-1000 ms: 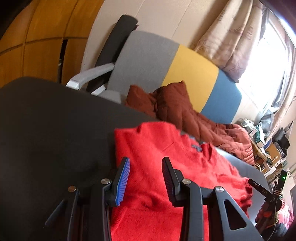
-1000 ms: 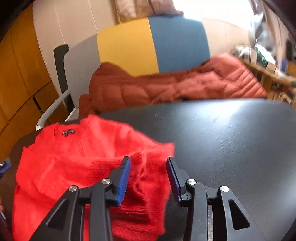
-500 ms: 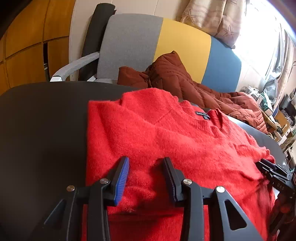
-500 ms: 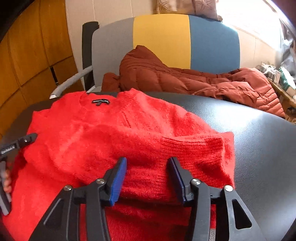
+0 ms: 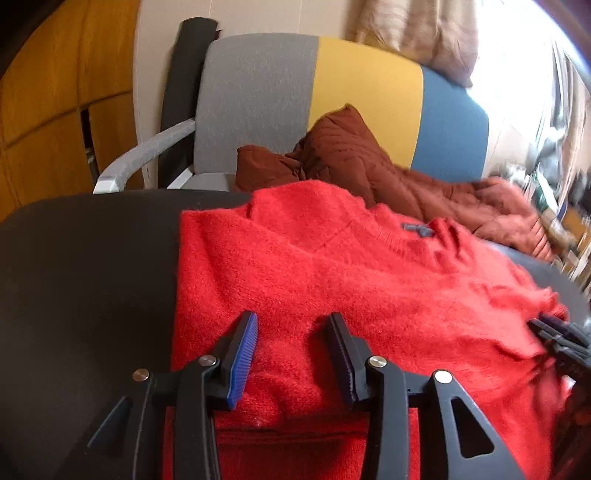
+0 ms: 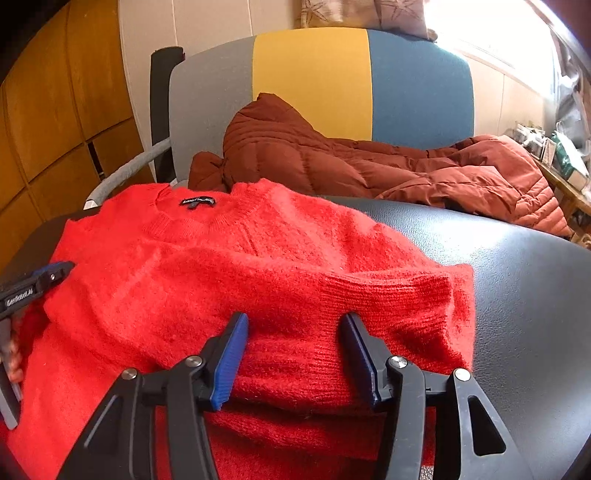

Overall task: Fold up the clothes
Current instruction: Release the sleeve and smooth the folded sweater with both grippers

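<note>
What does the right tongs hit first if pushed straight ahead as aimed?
Most likely the red sweater: its folded ribbed edge lies right between the open right tongs, over the black table. Depth is uncertain.

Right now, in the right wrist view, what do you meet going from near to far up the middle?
Right tongs with jaws apart → red sweater lying on the black table → rust-brown puffer jacket → backrest of the grey, yellow and blue chair → curtain.
</note>
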{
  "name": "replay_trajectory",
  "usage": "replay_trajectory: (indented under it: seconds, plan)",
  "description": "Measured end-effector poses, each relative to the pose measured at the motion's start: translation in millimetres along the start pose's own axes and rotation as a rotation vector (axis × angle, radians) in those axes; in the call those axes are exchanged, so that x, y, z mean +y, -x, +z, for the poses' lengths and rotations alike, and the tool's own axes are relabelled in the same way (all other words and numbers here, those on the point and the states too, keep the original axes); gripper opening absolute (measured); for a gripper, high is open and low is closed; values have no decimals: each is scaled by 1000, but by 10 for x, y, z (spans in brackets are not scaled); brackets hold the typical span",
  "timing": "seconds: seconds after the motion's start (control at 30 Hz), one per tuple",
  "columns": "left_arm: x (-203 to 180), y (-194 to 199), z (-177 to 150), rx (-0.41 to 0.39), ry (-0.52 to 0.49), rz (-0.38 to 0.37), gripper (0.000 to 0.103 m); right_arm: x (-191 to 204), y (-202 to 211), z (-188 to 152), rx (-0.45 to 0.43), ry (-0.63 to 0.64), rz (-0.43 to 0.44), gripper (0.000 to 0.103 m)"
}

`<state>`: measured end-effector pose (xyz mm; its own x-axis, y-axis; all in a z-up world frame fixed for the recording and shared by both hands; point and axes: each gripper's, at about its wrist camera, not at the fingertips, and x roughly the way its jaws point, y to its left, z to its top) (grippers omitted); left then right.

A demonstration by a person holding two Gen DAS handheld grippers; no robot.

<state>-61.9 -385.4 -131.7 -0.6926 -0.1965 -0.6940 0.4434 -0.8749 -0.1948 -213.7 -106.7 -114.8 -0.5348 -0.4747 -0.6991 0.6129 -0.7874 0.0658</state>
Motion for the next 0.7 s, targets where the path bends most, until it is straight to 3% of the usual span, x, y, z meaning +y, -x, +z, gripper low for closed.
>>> replay_trajectory:
  seconds: [0.07,0.17,0.3,0.4,0.5,0.6,0.7]
  plan:
    - [130,150,-40,-10,98,-59,40,-4,29,-14,-2,-1,10,54]
    - [310,477,-120,-56,178,-68,41,14,70,-47,-5,7,23,55]
    - [340,756,80,-126,153,-78,41,25,78,-59,-5,11,24,55]
    - [133,656,355,-126,29,-50,41,39,70,-56,-3,17,17,56]
    - [-74,364,481,-67,-75,-22,41,34,68,-53,-2,15,21,56]
    - [-158,40,451,2,-124,1,41,34,70,-55,-1,12,24,56]
    - [-76,-286,354,72,-103,30,41,34,58,-52,1,10,27,56]
